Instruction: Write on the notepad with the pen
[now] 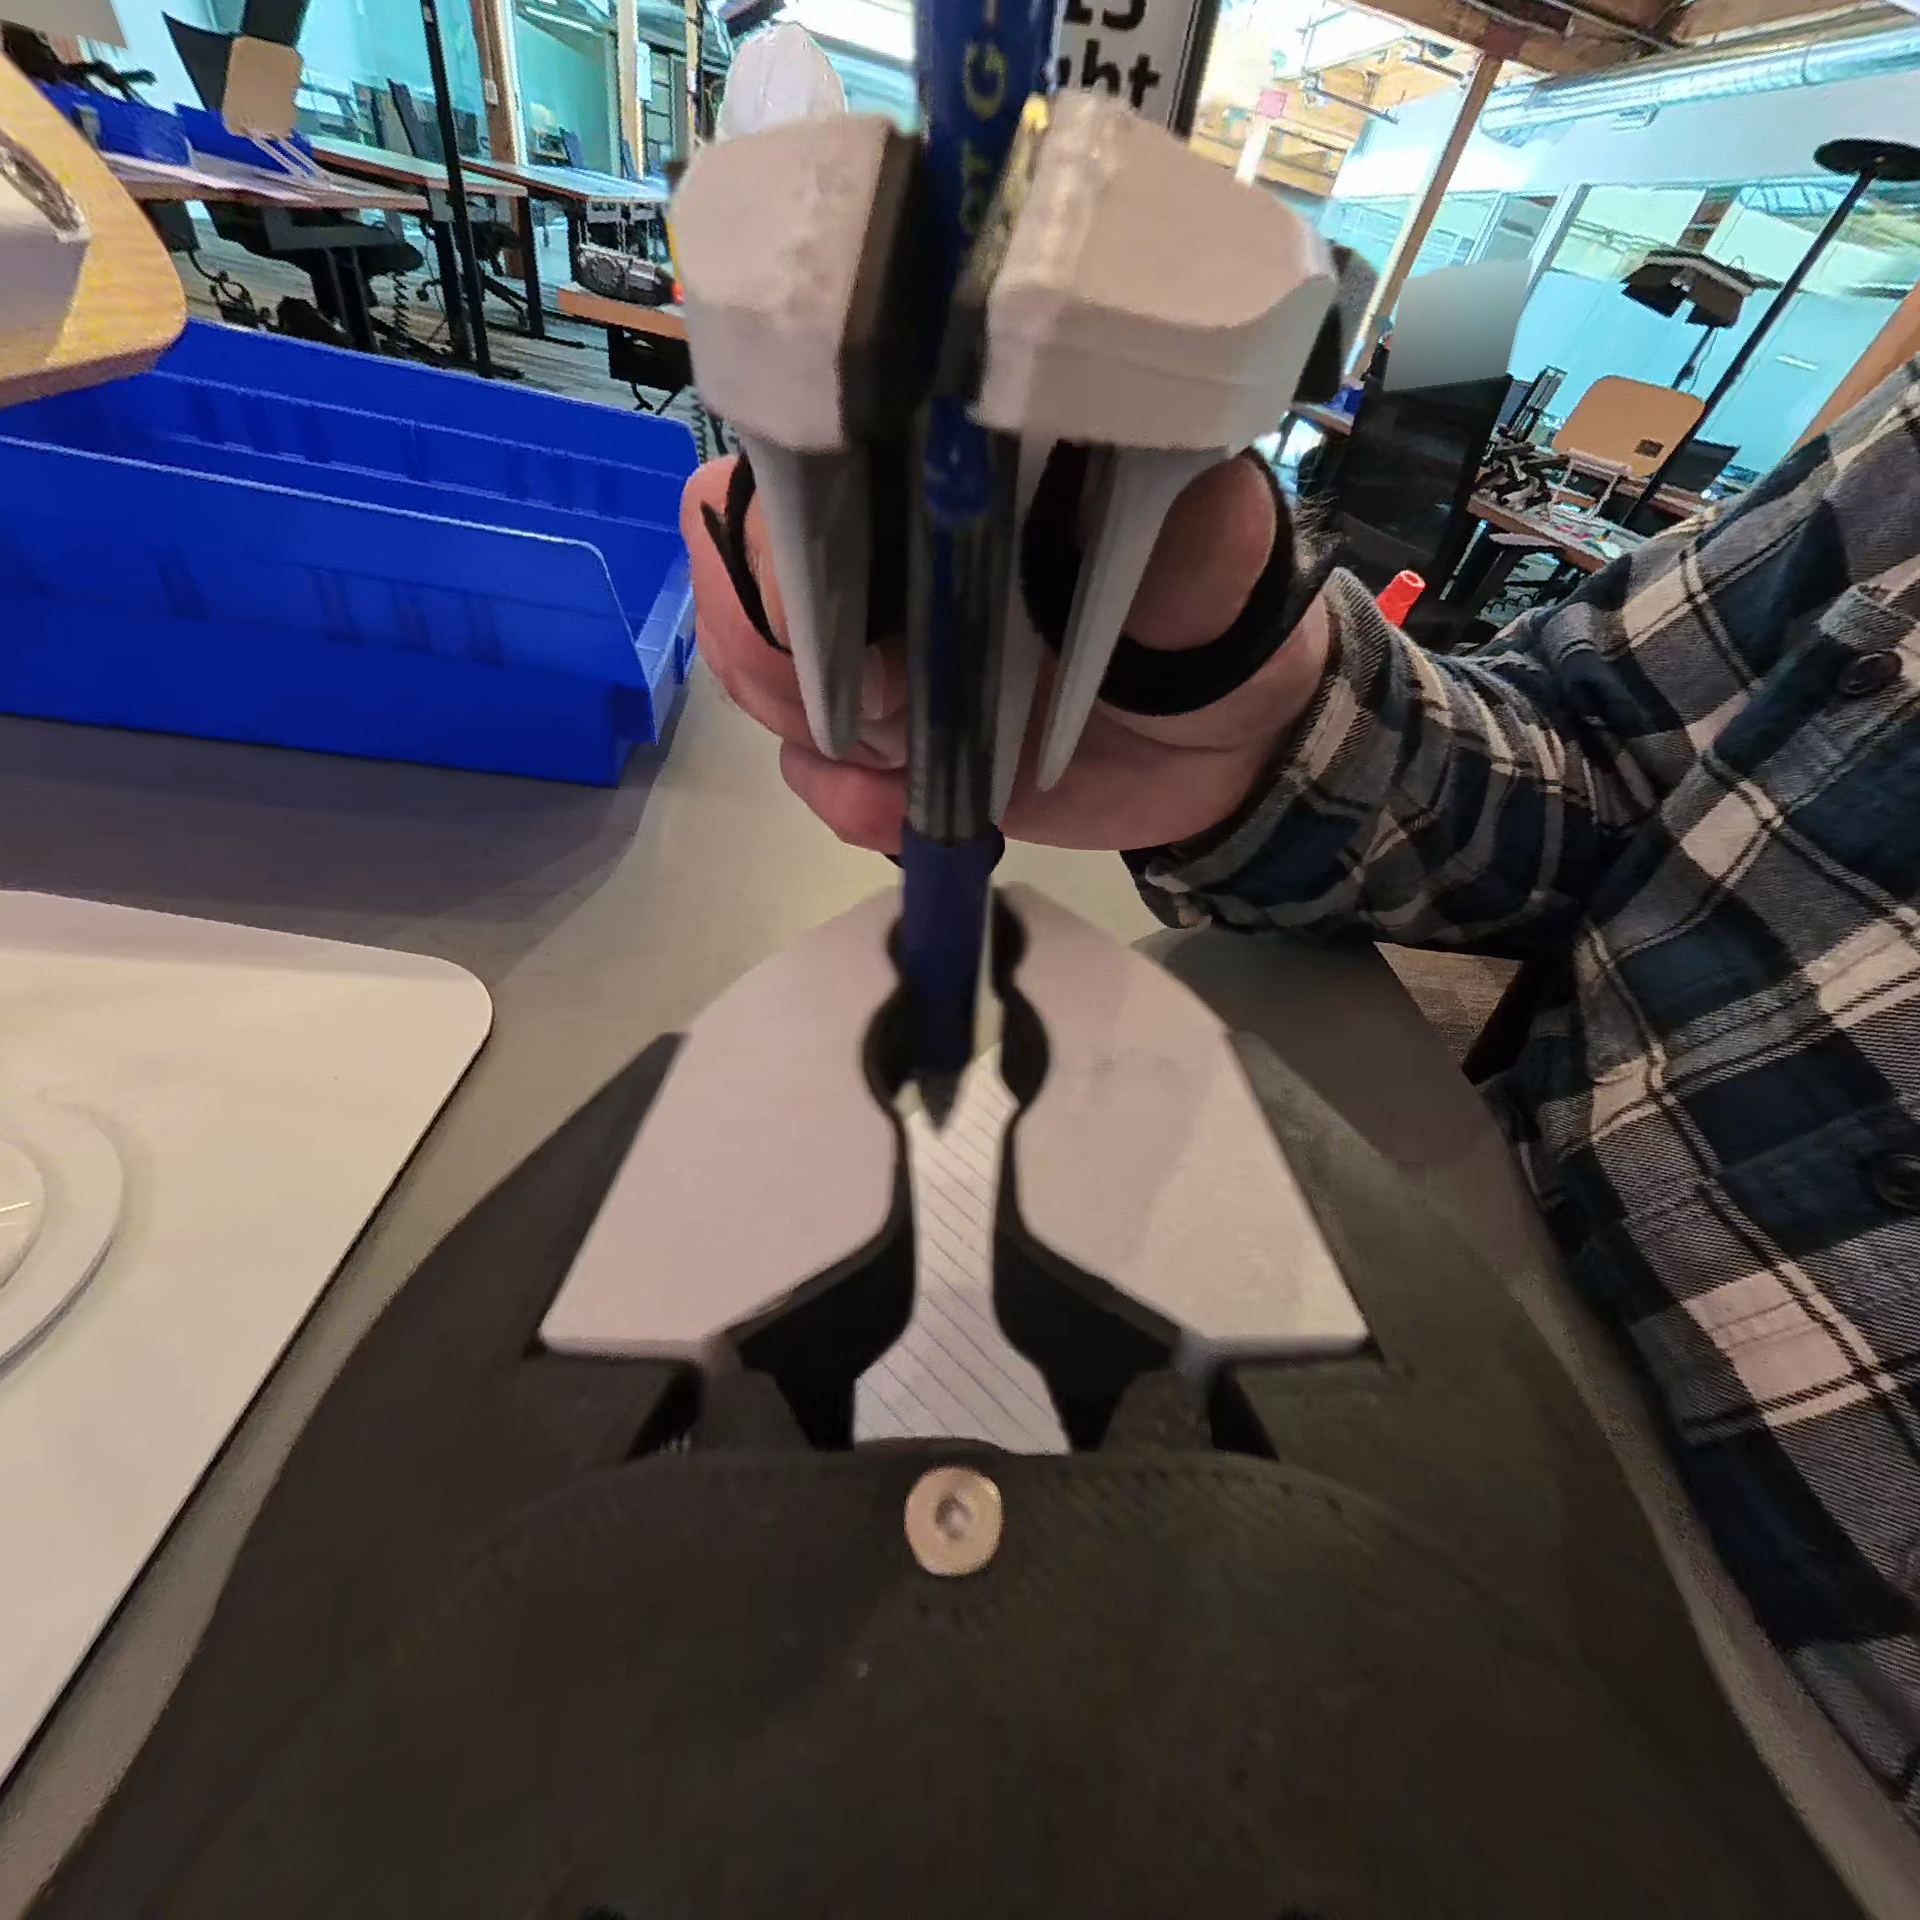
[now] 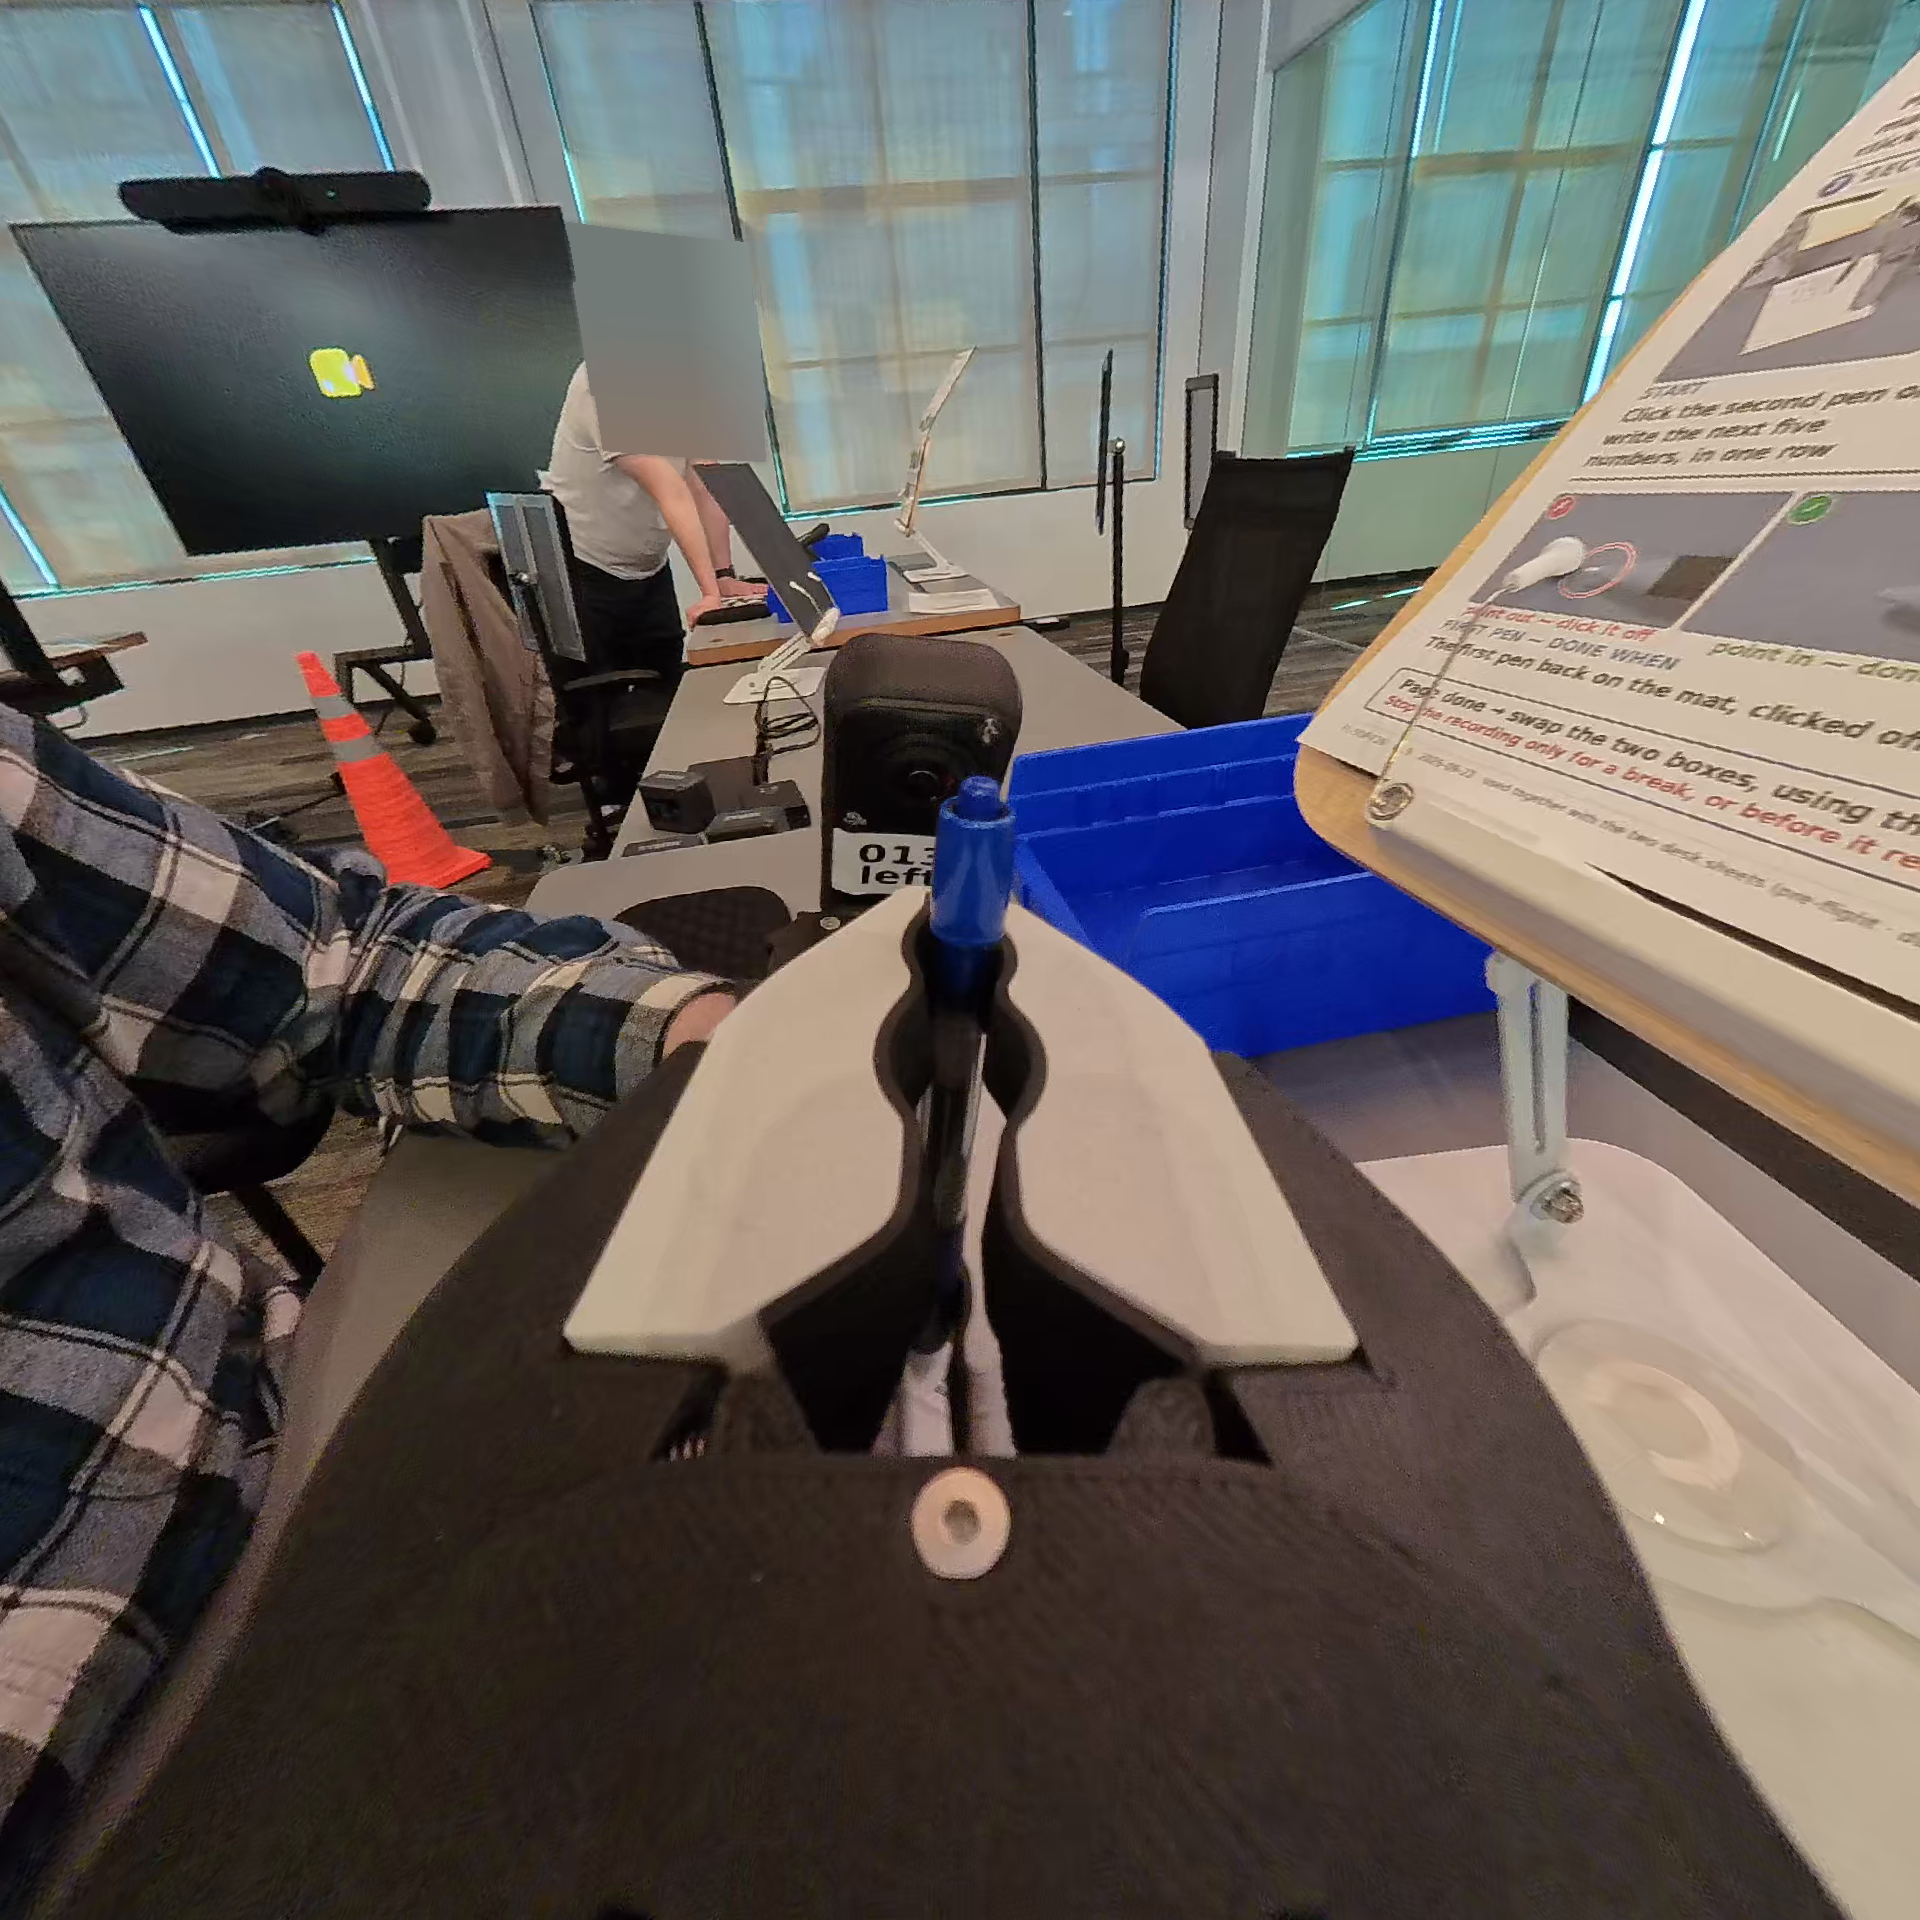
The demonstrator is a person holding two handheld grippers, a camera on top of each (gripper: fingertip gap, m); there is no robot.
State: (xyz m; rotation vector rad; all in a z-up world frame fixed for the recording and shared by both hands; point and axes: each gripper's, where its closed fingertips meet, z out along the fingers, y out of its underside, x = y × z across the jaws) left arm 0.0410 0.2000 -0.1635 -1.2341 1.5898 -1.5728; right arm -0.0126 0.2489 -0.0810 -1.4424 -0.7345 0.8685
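2 white-fingered grippers meet over a grey table (image 1: 644,831). Right gripper (image 2: 961,1039) clamps a blue click pen with dark rubber grip (image 2: 971,873), pads pressing both sides, clicker end up. Pen tip (image 1: 938,1107) points down at a white lined notepad (image 1: 961,1351) seen between left gripper's (image 1: 945,997) fingers. Left gripper's fingers flank the pen's grip section narrowly; cannot tell whether they press it. Blue plastic bin (image 1: 312,540) sits beyond.

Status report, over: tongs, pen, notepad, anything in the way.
Right tongs clamped on blue pen, upright, tip down. Left tongs flank its tip over lined notepad; contact unclear. Nothing blocking the page.
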